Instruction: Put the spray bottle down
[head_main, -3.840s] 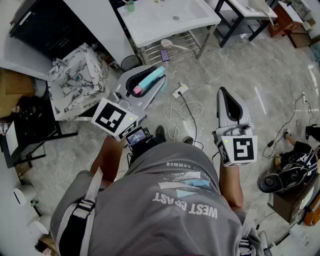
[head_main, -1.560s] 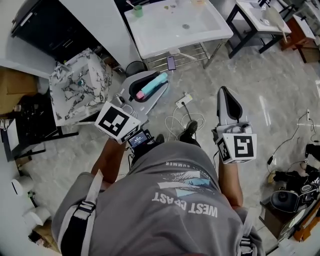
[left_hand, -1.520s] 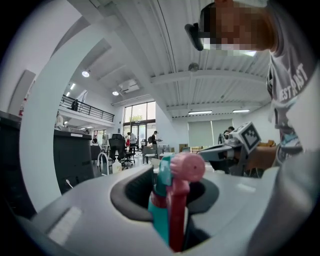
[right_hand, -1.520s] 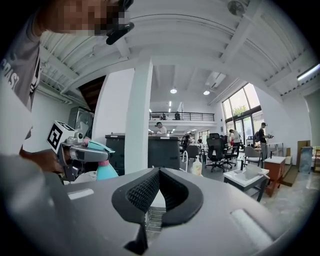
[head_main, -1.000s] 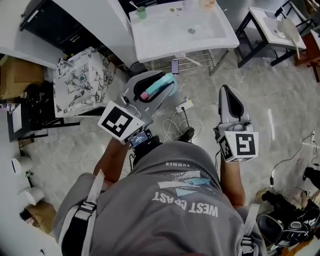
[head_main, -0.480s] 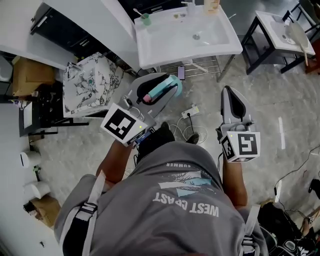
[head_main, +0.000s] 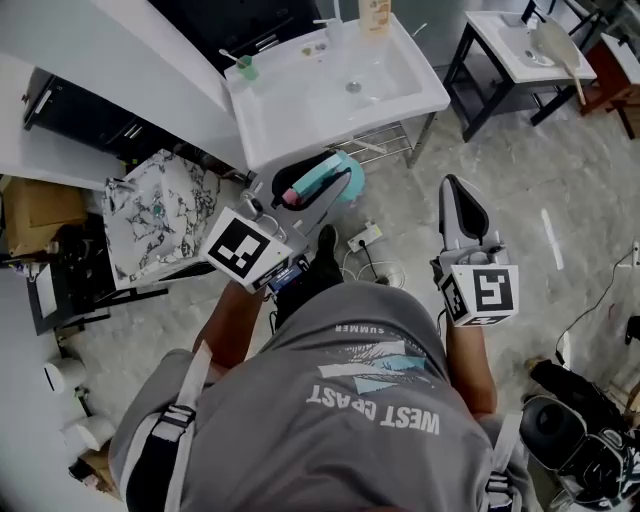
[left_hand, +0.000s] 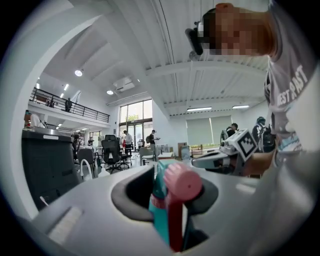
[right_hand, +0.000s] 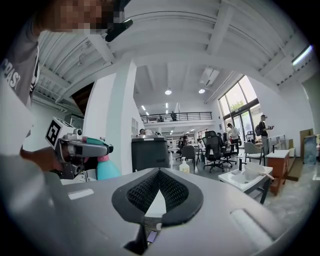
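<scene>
A: What is held, and by which tool?

B: A teal plastic spray bottle (head_main: 318, 178) with a pink spray head (left_hand: 182, 182) is clamped between the jaws of the left gripper (head_main: 342, 182), and the jaws have just been drawn a little tighter on it. The right gripper (head_main: 450, 186) is seen with its jaws brought together and nothing between them.

A: How is the bottle laid in the grip?

B: Its long axis is run along the jaws, not across them. The pink head is turned back toward the gripper's camera, and the teal base is pushed out toward the tips. It is thus carried lying roughly level, not upright.

A: Where could it be set down?

B: No spot is named. A white rectangular ceramic washbasin (head_main: 262, 128) is found just ahead of the left gripper's tips, its front edge close beyond the bottle's base in the head view. How far below the jaws its top lies cannot be told. It is judged the nearest surface. The grey marbled floor (head_main: 520, 210) is spread beneath both tools.

A: And the right gripper?

B: It is held well apart, off to the left gripper's right. The move is judged to belong to the left hand alone: base first, straight ahead, with the jaws to be tipped if the bottle is to be stood.
</scene>
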